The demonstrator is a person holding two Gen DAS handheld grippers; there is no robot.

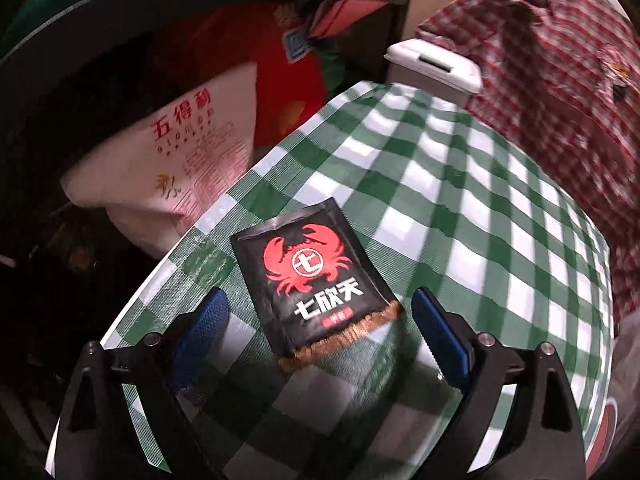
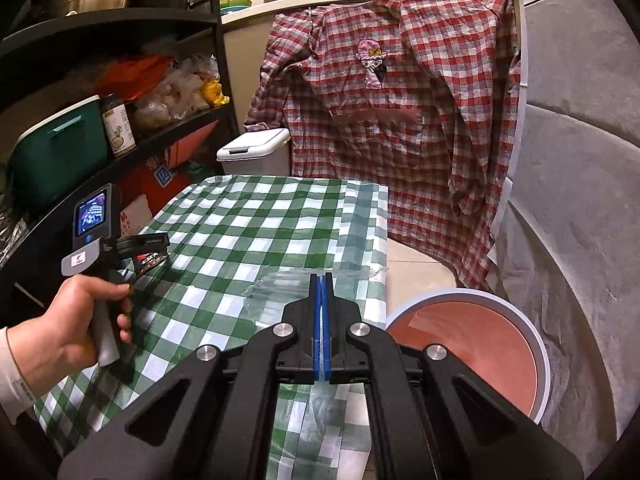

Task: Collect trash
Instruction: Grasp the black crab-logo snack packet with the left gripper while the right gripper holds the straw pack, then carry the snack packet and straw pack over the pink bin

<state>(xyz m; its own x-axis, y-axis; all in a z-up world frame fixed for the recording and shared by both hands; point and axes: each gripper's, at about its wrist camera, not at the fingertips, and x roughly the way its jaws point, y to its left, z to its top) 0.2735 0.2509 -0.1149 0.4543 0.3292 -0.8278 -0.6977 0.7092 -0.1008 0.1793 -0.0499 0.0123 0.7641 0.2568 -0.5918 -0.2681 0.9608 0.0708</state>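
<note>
A black sachet with a red crab printed on it lies flat on the table, which is covered by a green-and-white checked cloth, close to the table's left edge and well short of its far end. The left gripper hovers right over it with its blue pads spread wide, one on either side of the sachet's torn, brown-frayed end, neither pressing on it; that spacing looks chosen so the jaws can close across the sachet's short width rather than along its length. The sachet's long axis runs from the near frayed end away toward the far left edge of the table, slightly skewed to the line of the fingers, with its sealed end pointing away from the camera. In the right wrist view the person's hand holds the left tool's handle low over the same left edge. The right gripper is closed, pads together with nothing between them, held over the near right part of the table beside a round bin with a reddish liner, probably where the sachet should go. A white lidded bin stands beyond the far edge.
</note>
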